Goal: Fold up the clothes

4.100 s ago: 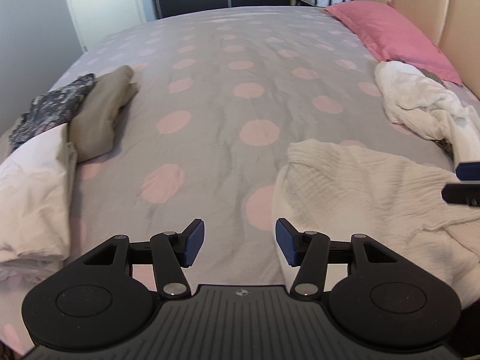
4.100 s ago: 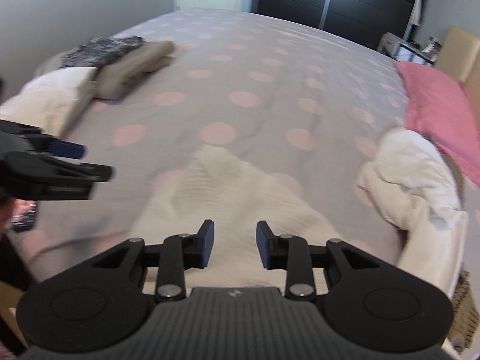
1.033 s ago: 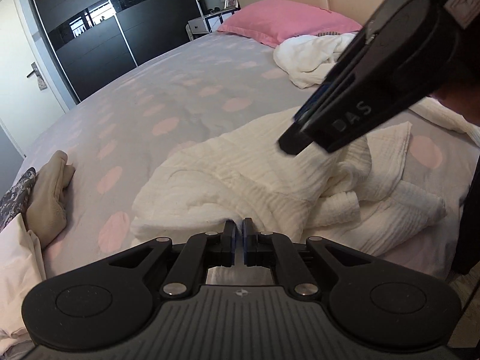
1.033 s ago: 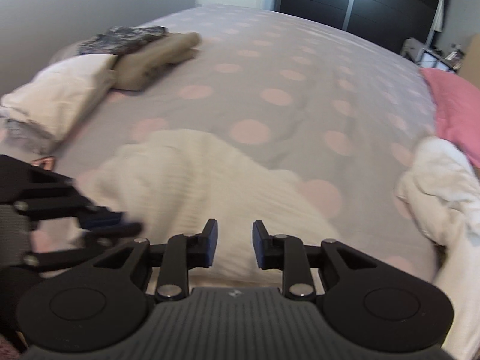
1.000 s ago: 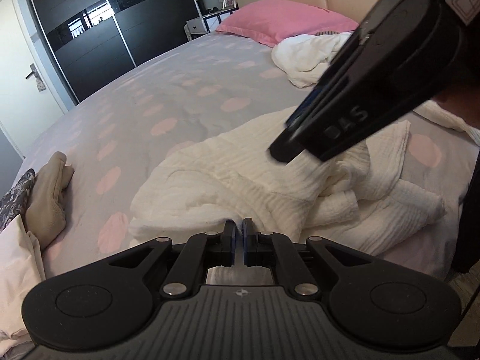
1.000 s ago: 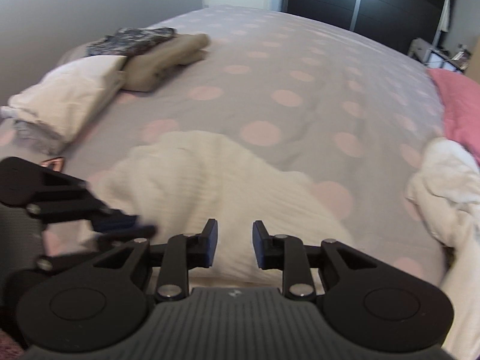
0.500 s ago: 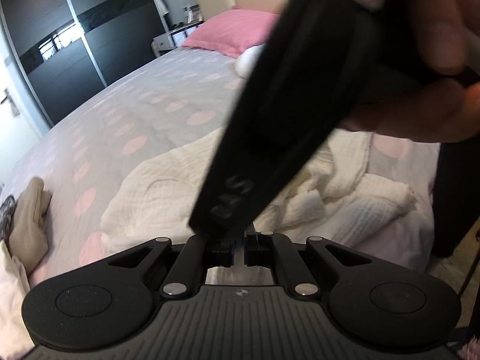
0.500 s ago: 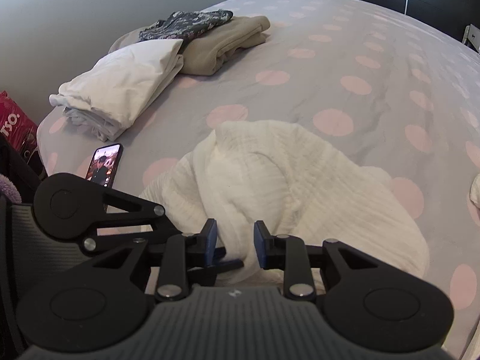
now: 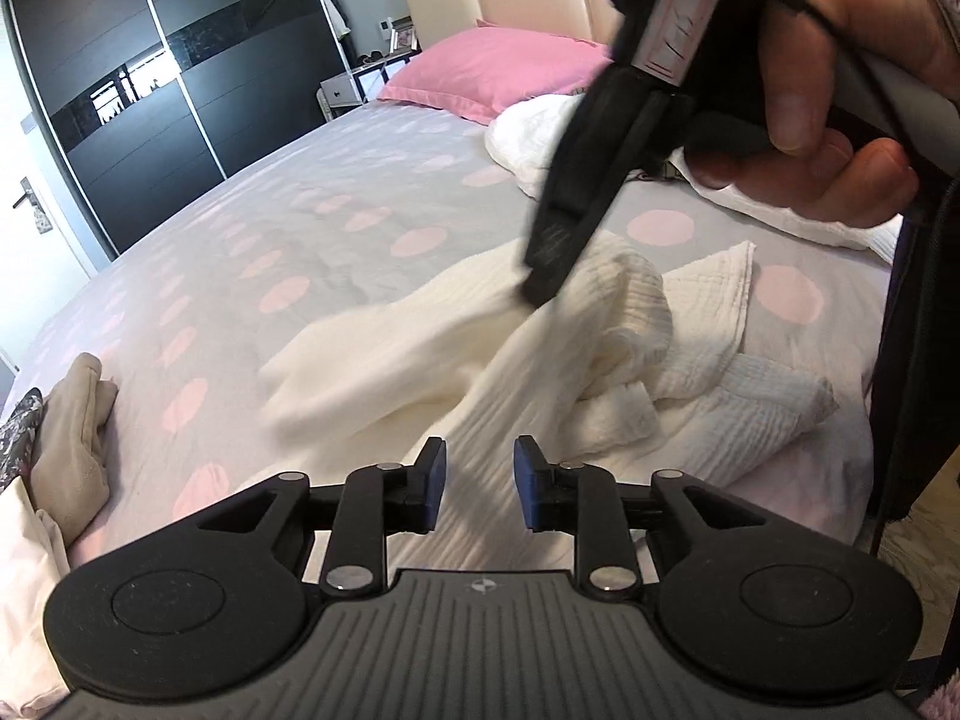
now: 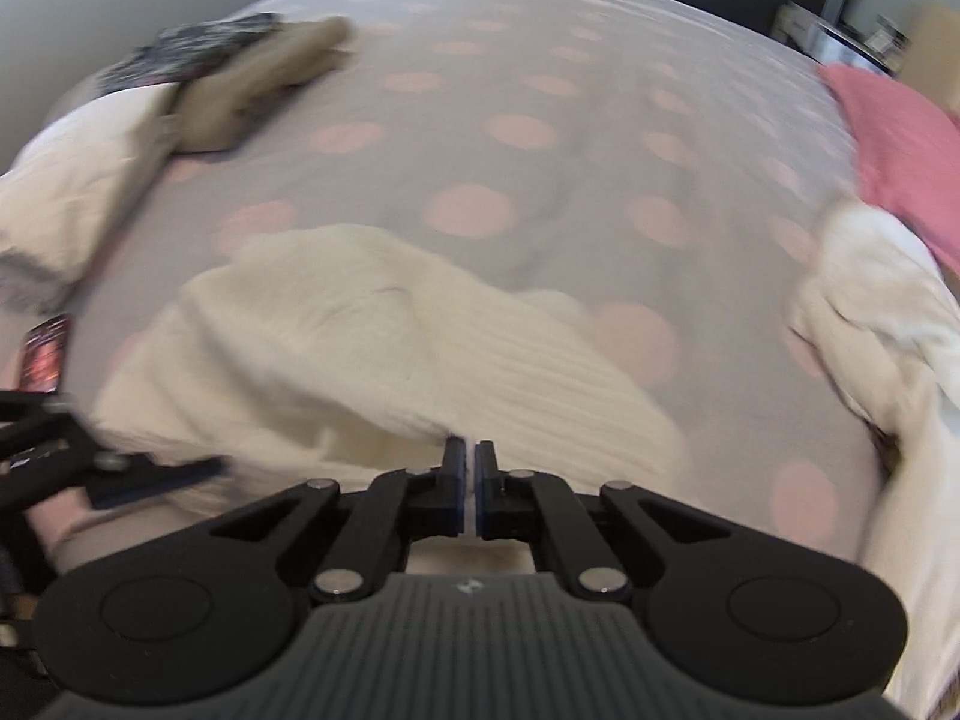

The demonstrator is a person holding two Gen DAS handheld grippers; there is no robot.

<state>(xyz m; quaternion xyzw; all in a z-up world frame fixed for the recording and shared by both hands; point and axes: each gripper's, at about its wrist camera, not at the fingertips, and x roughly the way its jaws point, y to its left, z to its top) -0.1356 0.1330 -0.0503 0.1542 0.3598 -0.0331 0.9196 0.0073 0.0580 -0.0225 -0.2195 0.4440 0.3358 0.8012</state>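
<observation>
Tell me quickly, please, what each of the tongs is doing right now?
Left tongs: open, holding nothing.
Right tongs: shut on the cream garment.

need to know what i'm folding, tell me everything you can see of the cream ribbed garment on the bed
The cream ribbed garment looks like a soft, finely ribbed knit, unfolded and rumpled into humps on the grey bedspread with pink dots. It lies near the bed's edge, partly over a crinkled white cloth. The right tool is shut on a pinch of it, lifting a ridge; the left tool is open just above it. Sleeves or collar cannot be made out.
</observation>
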